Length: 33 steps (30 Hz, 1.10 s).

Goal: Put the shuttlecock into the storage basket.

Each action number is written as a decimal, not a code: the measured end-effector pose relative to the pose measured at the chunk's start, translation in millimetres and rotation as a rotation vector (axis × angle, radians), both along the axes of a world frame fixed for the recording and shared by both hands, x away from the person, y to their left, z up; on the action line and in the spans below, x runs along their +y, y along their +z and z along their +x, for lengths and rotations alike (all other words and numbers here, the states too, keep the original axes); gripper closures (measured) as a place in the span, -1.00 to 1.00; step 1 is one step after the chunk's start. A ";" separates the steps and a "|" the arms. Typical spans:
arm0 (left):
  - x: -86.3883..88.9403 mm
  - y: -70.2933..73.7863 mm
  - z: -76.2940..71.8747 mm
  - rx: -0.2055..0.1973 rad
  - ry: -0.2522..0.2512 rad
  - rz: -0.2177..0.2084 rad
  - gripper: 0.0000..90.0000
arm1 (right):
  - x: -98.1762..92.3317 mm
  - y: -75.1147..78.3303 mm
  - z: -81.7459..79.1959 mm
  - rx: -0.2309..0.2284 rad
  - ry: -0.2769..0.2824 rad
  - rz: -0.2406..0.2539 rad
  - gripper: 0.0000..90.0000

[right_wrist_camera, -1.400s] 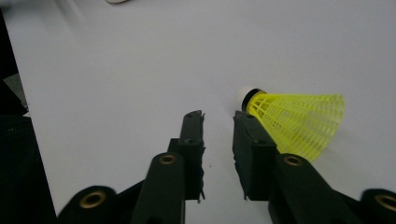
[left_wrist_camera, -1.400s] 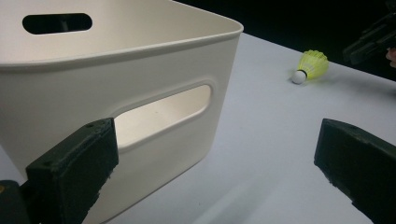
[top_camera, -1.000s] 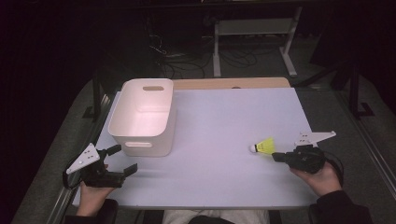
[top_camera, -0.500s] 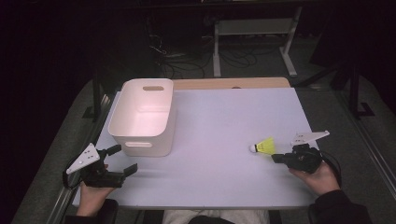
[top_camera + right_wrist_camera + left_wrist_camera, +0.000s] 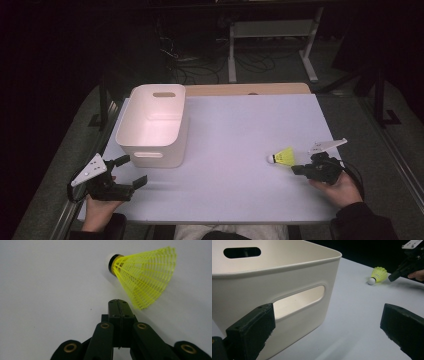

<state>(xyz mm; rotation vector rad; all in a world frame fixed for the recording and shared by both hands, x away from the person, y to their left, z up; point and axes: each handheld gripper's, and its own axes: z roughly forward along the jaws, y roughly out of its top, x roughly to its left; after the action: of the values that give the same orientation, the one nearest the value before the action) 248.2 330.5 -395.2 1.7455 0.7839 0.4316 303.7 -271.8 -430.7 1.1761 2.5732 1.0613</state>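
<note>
We see white worktop (image 5: 235, 150); bin (image 5: 152, 125) at left centre. Right tool (image 5: 296, 170) clenched empty, barely shifted since a second ago, tips just beside shuttlecock (image 5: 282, 157), lower right, not yet grasped. Left tool (image 5: 132, 171) released, idle lower left.

A yellow shuttlecock (image 5: 283, 156) lies on the white worktop (image 5: 235, 145) just beside the right tool (image 5: 296, 170), while the left tool (image 5: 134, 171) rests near a white bin (image 5: 154, 125).
</note>
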 end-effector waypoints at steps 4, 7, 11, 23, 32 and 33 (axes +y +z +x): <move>0.0 0.0 0.1 -0.001 -0.001 0.001 -1.00 | -0.3 -2.1 2.6 0.014 -0.003 -0.001 0.97; -0.1 0.0 0.2 -0.001 -0.001 0.001 -1.00 | -0.2 -2.9 4.8 0.016 -0.005 -0.005 0.97; 0.1 0.1 0.0 -0.002 -0.002 0.001 -1.00 | -1.5 -4.2 8.1 0.022 -0.014 -0.005 0.97; 0.1 0.1 0.0 -0.003 0.000 0.000 -1.00 | -2.3 -5.0 22.5 0.016 -0.036 -0.014 0.97; 0.2 0.2 -0.1 -0.003 0.001 -0.002 -1.00 | -1.4 -2.4 40.8 0.009 -0.048 -0.026 0.97; 0.2 0.2 -0.1 -0.003 0.000 -0.003 -1.00 | -1.4 -0.3 43.8 0.007 -0.048 -0.021 0.97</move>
<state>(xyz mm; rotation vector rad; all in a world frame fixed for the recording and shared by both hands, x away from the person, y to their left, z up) 248.1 330.6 -395.0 1.7418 0.7820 0.4332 347.5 -273.2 -431.0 1.2330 2.5411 1.0195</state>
